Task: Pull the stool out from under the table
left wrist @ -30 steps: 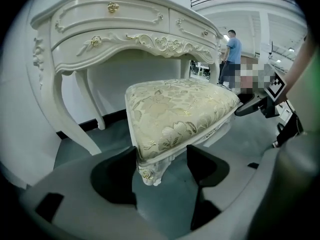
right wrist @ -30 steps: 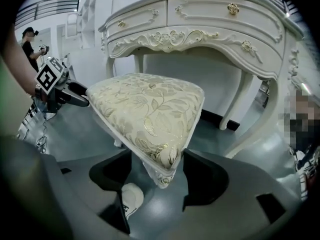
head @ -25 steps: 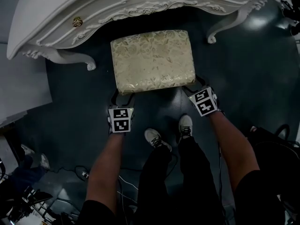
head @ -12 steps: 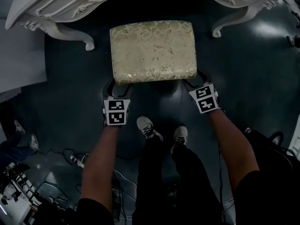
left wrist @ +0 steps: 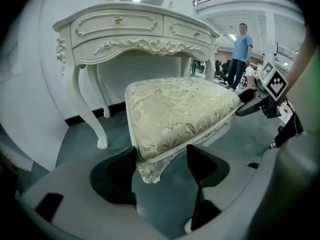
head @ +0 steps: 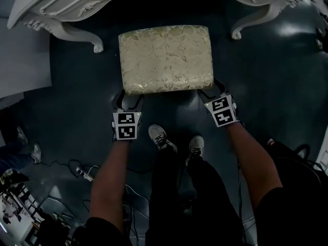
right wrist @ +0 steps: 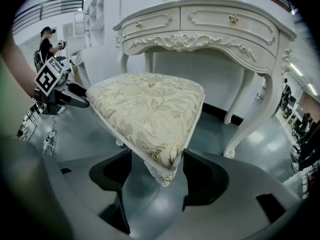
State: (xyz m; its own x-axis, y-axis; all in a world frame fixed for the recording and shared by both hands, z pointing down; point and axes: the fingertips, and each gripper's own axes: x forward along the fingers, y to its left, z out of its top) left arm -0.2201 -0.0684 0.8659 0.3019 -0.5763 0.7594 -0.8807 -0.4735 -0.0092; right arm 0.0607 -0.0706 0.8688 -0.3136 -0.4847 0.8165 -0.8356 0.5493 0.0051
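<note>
Cream stool [head: 165, 58]: left gripper [head: 130, 100] and right gripper [head: 209, 93] straddle its near corners, jaws spread (nothing clamped), so an uneven tug could slip them off or twist it.

The head view looks steeply down on the stool [head: 165, 59]. Both gripper views sit low, close against its near corners, facing the dressing table [left wrist: 135, 29].
</note>
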